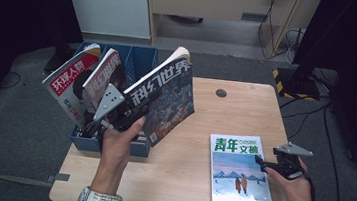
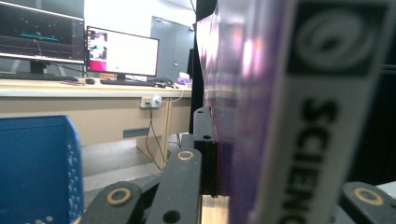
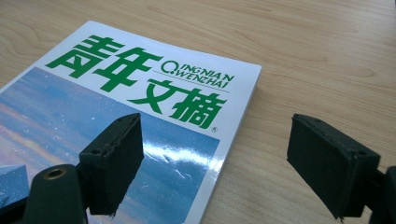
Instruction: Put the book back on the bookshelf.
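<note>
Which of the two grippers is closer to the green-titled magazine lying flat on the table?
Right. The right gripper hovers open at the flat magazine's right edge; the left gripper holds another magazine over the blue box.

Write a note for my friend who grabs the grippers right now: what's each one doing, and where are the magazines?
Left gripper: shut on the dark science magazine, held tilted over the blue rack.
Right gripper: open, jaws either side of the edge of the green-titled magazine, which lies flat on the table.
Done: two red magazines stand in the rack.
Left: probably slot in the dark one, then the flat one.
</note>
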{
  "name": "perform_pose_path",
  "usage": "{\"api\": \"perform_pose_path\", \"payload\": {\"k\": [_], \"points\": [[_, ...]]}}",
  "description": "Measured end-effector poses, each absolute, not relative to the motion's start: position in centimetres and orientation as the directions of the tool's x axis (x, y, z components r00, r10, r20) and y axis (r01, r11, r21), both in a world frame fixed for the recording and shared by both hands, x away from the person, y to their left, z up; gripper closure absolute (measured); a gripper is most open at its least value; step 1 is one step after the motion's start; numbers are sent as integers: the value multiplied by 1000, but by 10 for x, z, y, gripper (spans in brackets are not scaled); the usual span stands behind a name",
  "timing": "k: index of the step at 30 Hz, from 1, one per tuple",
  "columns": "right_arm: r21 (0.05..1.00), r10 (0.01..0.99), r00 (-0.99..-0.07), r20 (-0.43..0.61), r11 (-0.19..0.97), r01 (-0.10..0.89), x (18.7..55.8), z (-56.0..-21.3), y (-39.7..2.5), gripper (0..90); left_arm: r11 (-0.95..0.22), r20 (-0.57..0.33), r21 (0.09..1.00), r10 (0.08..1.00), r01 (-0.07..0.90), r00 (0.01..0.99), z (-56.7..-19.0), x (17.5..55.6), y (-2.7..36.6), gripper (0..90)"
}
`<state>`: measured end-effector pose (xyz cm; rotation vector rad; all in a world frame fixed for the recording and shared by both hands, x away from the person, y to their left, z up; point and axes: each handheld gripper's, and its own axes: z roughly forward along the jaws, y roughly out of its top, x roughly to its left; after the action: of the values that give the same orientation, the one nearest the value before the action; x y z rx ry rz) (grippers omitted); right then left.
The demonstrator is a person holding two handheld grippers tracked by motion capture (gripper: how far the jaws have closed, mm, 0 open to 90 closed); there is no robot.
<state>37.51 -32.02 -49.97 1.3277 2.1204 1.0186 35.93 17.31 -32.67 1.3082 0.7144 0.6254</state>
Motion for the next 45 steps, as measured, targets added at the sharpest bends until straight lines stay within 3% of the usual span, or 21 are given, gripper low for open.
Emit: {"api": "perform_pose_path", "payload": {"k": [45], "points": [[772, 897, -442, 7, 276, 573, 376, -501, -321, 189, 206, -174, 979, 829, -1, 532, -320, 342, 242, 825]]}}
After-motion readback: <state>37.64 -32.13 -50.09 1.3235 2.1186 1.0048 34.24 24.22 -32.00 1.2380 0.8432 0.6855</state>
